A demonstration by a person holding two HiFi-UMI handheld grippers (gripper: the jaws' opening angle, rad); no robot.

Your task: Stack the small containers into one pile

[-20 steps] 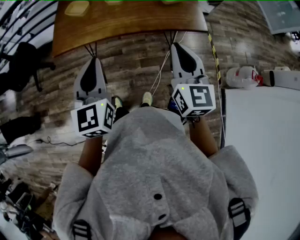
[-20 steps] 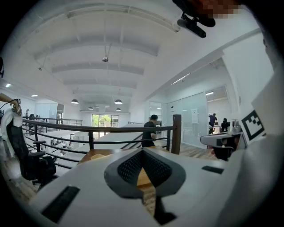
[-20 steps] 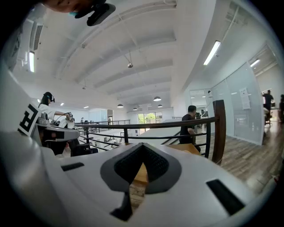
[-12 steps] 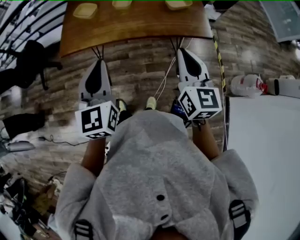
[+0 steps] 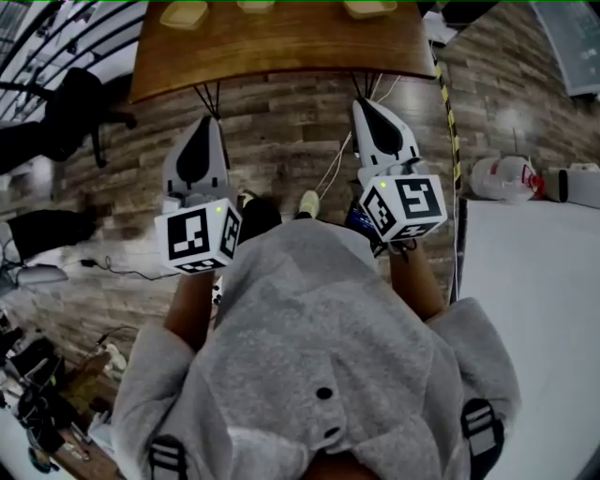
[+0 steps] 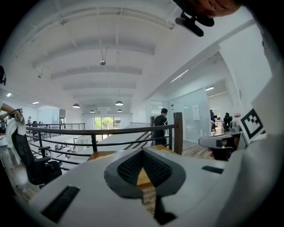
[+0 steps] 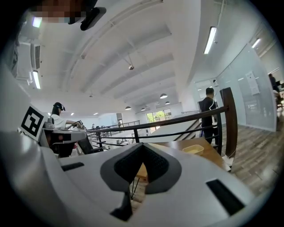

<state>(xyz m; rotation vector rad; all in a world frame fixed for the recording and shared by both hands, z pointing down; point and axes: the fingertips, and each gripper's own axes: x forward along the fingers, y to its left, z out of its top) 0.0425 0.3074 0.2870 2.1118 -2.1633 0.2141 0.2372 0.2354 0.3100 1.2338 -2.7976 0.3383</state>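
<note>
3 small, pale yellow, shallow plastic containers sit apart in a row on a brown wooden desk (image 5: 281, 47) at the top of the head view: 1 at the left (image 5: 184, 13), 1 in the middle (image 5: 255, 5), 1 at the right (image 5: 370, 8). The picture's top edge cuts all 3 off. The left and right ones lie with their long axis running left to right. The right gripper view shows 1 container (image 7: 193, 149) resting open side up on the desk.

A person in a grey hooded top (image 5: 319, 337) holds 2 hand-held grippers over the wood-plank floor (image 5: 281, 141), both pointing toward the desk's near edge, well short of the containers. The left hand-held gripper (image 5: 208, 120) has its jaws fully closed, tips meeting, with nothing between them. The right hand-held gripper (image 5: 361, 101) is closed and empty too.
</note>
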